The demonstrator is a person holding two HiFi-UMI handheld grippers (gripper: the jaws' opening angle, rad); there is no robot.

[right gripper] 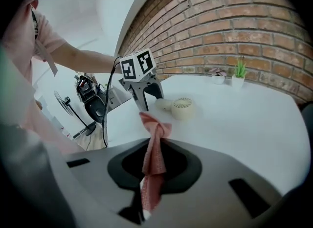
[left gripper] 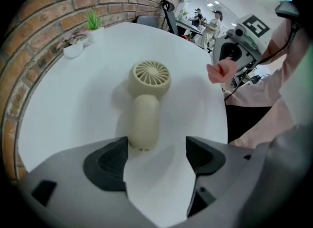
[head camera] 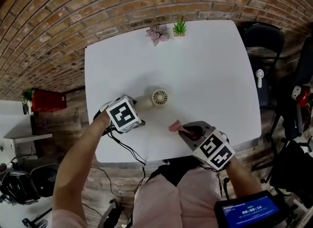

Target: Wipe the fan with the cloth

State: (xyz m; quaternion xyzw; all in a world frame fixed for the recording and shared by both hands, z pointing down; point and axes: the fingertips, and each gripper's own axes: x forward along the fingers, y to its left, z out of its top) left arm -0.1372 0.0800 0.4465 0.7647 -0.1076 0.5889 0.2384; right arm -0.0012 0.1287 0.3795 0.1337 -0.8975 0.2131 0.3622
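Note:
A small cream hand-held fan (head camera: 157,98) (left gripper: 147,102) (right gripper: 182,107) lies on the white table (head camera: 205,65), its round grille turned up and its handle toward my left gripper (head camera: 139,103) (left gripper: 157,156). That gripper stands open just off the handle's end, which lies at the mouth of the jaws with no pad touching it. My right gripper (head camera: 188,131) (right gripper: 154,161) is shut on a pink cloth (head camera: 175,126) (right gripper: 152,161) (left gripper: 221,70), which sticks out in a twisted bunch above the table, to the right of the fan and nearer the table's front edge.
Two small potted plants (head camera: 166,30) (right gripper: 230,75) stand at the table's far edge by the brick wall (head camera: 73,11). Black chairs (head camera: 264,41) crowd the right side. Cables (head camera: 132,151) hang over the near edge by the person's lap.

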